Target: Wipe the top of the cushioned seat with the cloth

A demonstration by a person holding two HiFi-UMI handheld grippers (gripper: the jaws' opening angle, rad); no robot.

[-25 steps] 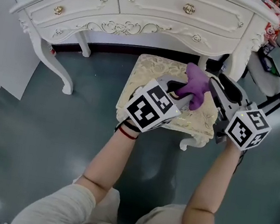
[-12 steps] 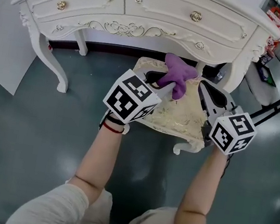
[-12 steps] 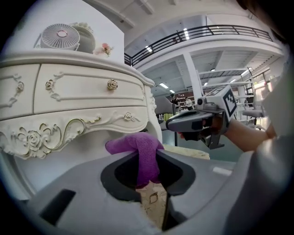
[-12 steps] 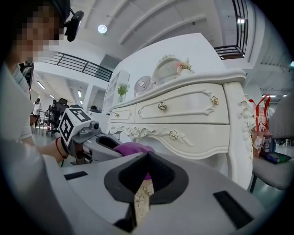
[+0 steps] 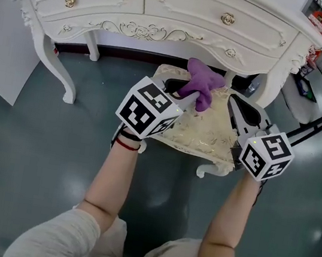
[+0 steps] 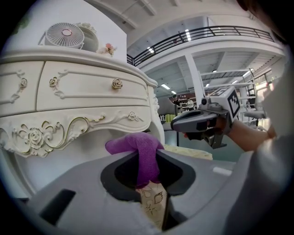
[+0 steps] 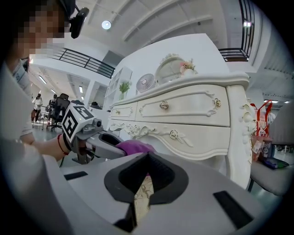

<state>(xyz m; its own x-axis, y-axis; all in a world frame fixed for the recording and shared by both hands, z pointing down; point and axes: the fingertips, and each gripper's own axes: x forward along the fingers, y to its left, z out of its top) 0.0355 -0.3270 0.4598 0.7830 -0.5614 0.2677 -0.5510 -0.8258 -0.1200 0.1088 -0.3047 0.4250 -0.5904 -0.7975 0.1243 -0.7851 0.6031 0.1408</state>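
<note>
Head view: the left gripper (image 5: 189,95) has its jaws pinching the purple cloth (image 5: 204,80), which is bunched and lifted over the far edge of the cushioned seat (image 5: 209,132), just in front of the white dressing table (image 5: 180,7). Left gripper view shows the cloth draped down into the clamped jaws. The right gripper (image 5: 232,100) hovers over the seat's far right corner, near the cloth but apart from it. Its jaws have just closed and are pressed together with nothing between them.
</note>
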